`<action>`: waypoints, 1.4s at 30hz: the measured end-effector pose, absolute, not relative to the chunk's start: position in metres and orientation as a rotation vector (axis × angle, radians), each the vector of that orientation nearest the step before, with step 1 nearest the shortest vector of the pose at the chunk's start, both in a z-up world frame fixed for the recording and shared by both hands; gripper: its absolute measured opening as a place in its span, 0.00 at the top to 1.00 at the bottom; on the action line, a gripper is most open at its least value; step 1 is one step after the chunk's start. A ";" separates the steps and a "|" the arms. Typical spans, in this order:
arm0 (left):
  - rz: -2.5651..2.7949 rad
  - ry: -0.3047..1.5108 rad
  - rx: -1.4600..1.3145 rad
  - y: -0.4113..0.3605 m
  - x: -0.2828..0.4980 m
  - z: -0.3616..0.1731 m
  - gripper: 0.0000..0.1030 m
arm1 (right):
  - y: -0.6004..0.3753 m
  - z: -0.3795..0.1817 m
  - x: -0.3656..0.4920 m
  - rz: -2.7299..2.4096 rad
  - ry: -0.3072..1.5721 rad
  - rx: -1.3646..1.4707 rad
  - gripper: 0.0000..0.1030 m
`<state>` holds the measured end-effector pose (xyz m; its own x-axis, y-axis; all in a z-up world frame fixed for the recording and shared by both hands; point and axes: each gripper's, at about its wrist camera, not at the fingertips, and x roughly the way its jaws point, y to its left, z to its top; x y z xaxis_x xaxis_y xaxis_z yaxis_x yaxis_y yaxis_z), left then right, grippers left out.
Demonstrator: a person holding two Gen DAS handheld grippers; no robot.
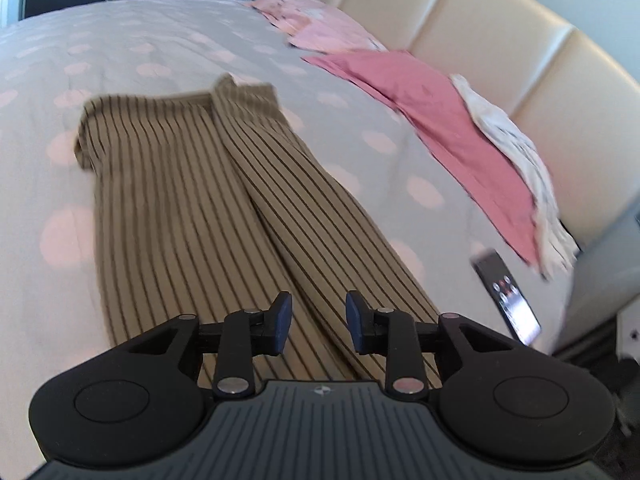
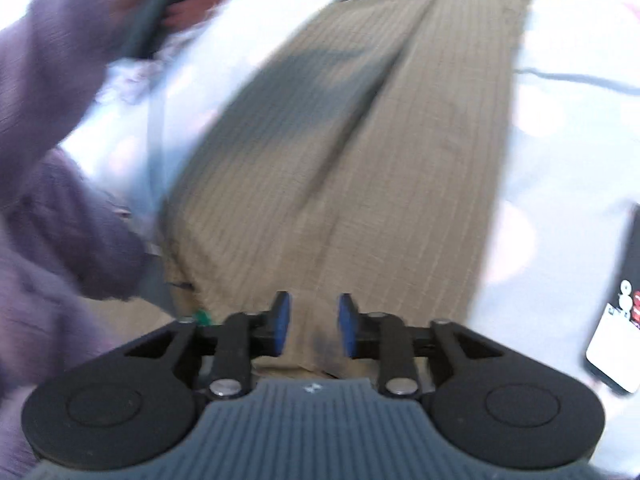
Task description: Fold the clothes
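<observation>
At nine o'clock in the left wrist view the striped trousers lie flat on the bed, legs running toward six o'clock, where the left gripper hovers over them, jaws apart and empty. At three o'clock sit a pink garment and a phone. The right gripper also stands parted, holding nothing, above the same cloth. The fabric looks light, limp and non-slippery; a hem corner would probably be the best hold.

I count one pair of tan pinstriped trousers, two pink fabric pieces, one white cloth, one black phone.
</observation>
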<state>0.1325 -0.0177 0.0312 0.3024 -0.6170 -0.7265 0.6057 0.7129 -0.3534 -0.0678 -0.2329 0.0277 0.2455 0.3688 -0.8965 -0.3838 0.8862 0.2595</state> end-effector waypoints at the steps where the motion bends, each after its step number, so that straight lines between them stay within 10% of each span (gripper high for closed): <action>1: -0.819 0.976 -0.011 -0.019 0.114 0.030 0.75 | -0.233 0.025 -0.073 0.507 1.218 -0.032 0.66; 21: -0.767 1.131 -0.059 -0.021 -0.057 -0.026 0.74 | -0.143 -0.052 -0.185 0.552 0.769 -0.980 0.74; 23: -0.754 1.117 -0.054 -0.019 -0.059 -0.024 0.74 | -0.141 -0.048 -0.185 0.521 0.719 -0.984 0.94; 42: -0.574 1.016 -0.113 0.023 -0.029 -0.003 0.63 | -0.146 0.004 -0.176 0.655 0.834 -0.753 0.84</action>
<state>-0.0286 0.0233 -0.0032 0.3940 -0.5023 -0.7697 0.4001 0.8477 -0.3484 -0.1760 -0.1456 0.0036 0.5127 0.2132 -0.8317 -0.7575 0.5683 -0.3213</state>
